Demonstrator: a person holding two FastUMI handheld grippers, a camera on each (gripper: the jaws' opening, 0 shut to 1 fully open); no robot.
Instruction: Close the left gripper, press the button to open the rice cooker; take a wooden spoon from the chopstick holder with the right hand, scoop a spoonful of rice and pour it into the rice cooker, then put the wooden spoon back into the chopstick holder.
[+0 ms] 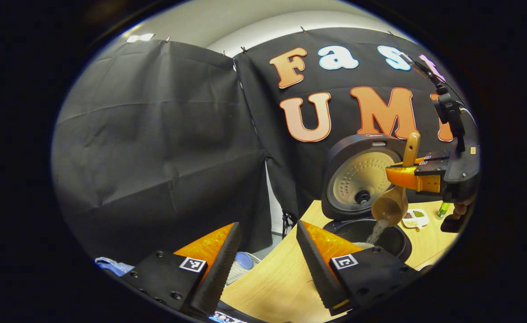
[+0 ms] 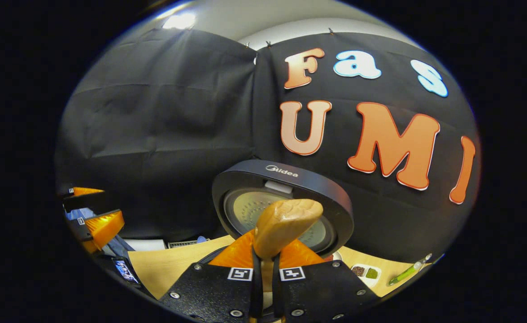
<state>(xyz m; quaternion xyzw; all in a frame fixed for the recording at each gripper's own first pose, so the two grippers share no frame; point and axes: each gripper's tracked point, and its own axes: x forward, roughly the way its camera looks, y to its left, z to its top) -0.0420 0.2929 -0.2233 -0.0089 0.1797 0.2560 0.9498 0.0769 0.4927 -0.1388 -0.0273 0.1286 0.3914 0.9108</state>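
Your left gripper (image 1: 263, 255) is hanging above the table's near edge with its fingers spread wide apart and nothing between them. Your right gripper (image 2: 263, 264) is clamping both fingers on the wooden spoon (image 2: 285, 224); in the left gripper view it is reaching in from the right edge.

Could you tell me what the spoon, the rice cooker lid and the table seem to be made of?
The wooden spoon looks like smooth, light-brown wood; faint grain shows on its handle end in the right gripper view. The rice cooker lid seems to have a dark matte shell, probably plastic, around a pale dimpled inner plate with a metallic sheen. The table appears to be light wood or wood-look laminate with fine parallel grain lines.
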